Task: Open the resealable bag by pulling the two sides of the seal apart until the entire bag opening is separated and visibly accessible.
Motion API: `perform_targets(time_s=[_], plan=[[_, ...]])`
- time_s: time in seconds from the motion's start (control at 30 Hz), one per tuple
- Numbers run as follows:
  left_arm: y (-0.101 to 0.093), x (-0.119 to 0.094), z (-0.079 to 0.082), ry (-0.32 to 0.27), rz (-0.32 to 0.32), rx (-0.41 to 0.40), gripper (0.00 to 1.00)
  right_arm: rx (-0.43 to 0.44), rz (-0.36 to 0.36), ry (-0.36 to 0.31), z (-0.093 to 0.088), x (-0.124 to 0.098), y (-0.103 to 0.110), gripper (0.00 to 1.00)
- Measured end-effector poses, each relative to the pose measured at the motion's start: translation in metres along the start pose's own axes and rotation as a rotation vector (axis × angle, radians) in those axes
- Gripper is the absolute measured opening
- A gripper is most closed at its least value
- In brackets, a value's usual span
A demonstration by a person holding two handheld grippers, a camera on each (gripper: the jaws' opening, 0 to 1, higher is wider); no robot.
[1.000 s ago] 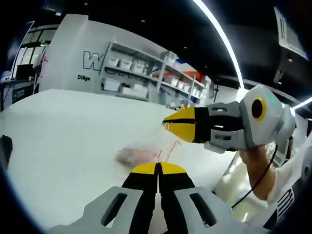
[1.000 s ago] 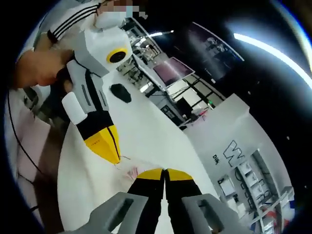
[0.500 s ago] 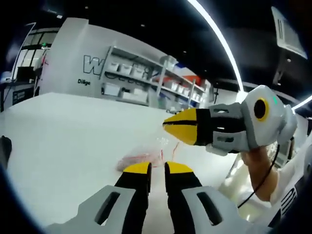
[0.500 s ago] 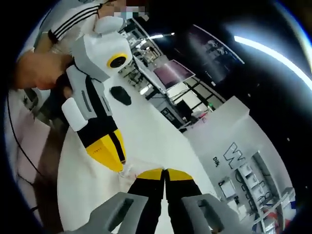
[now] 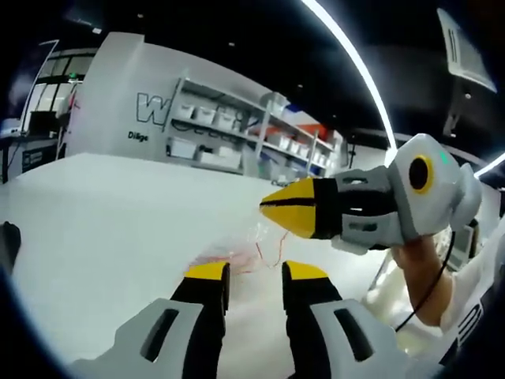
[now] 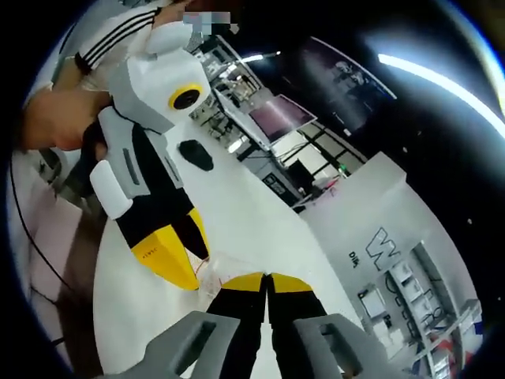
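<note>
A clear resealable bag (image 5: 254, 243) with red bits inside hangs low over the white table (image 5: 102, 205). In the left gripper view my left gripper (image 5: 256, 273) is open, its yellow tips on either side of the bag and apart from it. My right gripper (image 5: 267, 210) comes in from the right, shut, with the bag's top edge at its tip. In the right gripper view my right gripper (image 6: 267, 278) is shut, and the clear bag (image 6: 218, 267) lies just left of its tips. There the left gripper (image 6: 200, 272) reaches in from the left, open beside the bag.
A small black object (image 6: 195, 152) lies on the table farther off. Shelves with bins (image 5: 229, 130) stand against the far wall. A person's hand (image 5: 414, 264) holds the right gripper near the table's edge.
My left gripper was shut on the bag one second ago; it has opened wide and let go. My right gripper stays shut at the bag's edge.
</note>
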State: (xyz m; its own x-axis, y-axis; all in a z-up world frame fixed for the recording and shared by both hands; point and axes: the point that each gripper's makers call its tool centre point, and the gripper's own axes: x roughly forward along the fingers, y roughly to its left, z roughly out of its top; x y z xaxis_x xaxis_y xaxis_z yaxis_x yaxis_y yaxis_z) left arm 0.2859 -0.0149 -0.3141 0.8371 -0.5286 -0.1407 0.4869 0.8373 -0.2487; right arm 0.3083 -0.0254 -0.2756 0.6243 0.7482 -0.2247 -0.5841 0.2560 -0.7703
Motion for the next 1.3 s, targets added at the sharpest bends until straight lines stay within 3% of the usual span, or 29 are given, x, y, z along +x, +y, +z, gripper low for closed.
perform_targets(time_s=[0.17, 0.4, 0.6, 0.7, 0.8, 1.3], plan=[[0.003, -0.001, 0.000, -0.005, 0.008, 0.010, 0.30, 0.000, -0.004, 0.001, 0.000, 0.000, -0.001, 0.00], [0.006, 0.002, 0.004, -0.032, 0.026, 0.066, 0.57, 0.001, -0.003, 0.003, 0.000, 0.001, -0.003, 0.00], [0.006, 0.005, 0.000, -0.025, 0.018, 0.096, 0.66, 0.005, -0.006, 0.003, 0.000, 0.001, -0.003, 0.00], [0.011, 0.004, 0.006, -0.060, 0.033, 0.159, 0.74, 0.011, -0.008, 0.001, -0.001, 0.000, -0.003, 0.00], [0.014, 0.003, 0.015, -0.115, 0.048, 0.227, 0.89, 0.026, -0.009, -0.002, -0.002, 0.000, -0.005, 0.00], [0.027, 0.002, 0.016, -0.109, 0.067, 0.241, 0.96, 0.046, -0.010, -0.006, -0.003, 0.005, -0.015, 0.00]])
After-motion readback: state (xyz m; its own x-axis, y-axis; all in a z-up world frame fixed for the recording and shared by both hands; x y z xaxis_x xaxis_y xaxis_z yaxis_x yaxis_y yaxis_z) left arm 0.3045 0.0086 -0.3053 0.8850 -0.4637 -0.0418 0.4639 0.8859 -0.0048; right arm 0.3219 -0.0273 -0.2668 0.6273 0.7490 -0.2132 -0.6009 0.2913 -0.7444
